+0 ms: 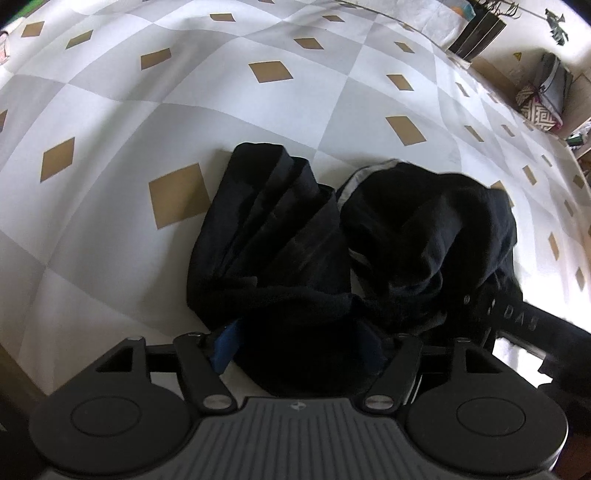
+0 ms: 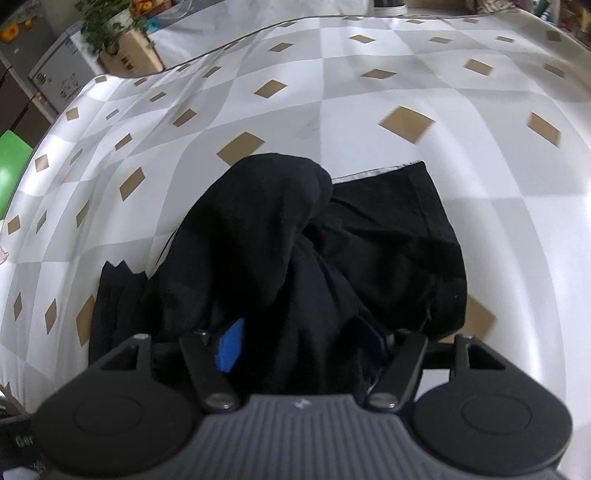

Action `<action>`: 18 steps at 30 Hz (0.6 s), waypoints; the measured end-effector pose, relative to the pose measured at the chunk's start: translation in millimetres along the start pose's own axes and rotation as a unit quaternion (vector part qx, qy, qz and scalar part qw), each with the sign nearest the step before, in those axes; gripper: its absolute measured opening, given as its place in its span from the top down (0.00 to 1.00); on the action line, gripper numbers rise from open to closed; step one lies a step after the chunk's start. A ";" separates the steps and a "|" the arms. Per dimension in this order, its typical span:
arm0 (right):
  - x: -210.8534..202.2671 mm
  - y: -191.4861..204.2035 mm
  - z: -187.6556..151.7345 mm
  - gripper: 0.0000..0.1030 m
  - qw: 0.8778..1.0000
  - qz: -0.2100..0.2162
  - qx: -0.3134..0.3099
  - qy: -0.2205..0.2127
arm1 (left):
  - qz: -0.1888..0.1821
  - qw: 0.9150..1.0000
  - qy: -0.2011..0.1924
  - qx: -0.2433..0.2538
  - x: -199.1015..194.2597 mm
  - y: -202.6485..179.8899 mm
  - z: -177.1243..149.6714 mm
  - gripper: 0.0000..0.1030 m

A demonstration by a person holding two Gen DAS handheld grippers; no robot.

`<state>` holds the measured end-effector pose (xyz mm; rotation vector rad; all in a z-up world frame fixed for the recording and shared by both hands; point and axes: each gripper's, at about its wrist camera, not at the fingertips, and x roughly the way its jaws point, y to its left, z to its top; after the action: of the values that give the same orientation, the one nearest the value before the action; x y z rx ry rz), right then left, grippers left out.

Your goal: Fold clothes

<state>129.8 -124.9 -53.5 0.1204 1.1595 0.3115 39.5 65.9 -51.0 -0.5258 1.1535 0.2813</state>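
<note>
2 grippers are pointing down at 1 heap of black clothes on a checked tablecloth. Between the jaws of the left gripper, which are standing spread, a bunch of dark cloth is sitting; a blue pad is peeking out at its left, and I cannot tell whether the pads are pressing it. Just beyond the jaws, a folded leg is lying left and a rumpled mound right. Farther off, boxes are standing past the cloth's edge.

Between the right gripper's spread jaws, black cloth is likewise bunching beside a blue pad; the grip is unclear. Ahead of them, the heap is rising, with a flat hemmed panel lying to the right. Far left, a potted plant is sitting.
</note>
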 end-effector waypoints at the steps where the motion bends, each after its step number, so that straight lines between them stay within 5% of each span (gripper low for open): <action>1: 2.4 1.2 4.7 0.37 1.000 0.003 -0.004 0.003 | 0.005 1.000 0.001 0.001 0.8 -1.1 3.3 0.33; 11: 10.0 3.1 42.2 0.34 0.999 0.034 -0.012 0.018 | 0.070 0.995 0.016 0.063 14.8 -22.8 41.8 0.33; 18: -21.5 11.6 54.8 0.29 0.998 0.058 -0.011 -0.037 | 0.082 0.989 0.056 0.107 14.3 -36.5 71.3 0.34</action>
<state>170.1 -116.8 -9.8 0.1783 1.0780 0.4189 118.8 72.1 -33.5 -0.2611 1.3210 0.2682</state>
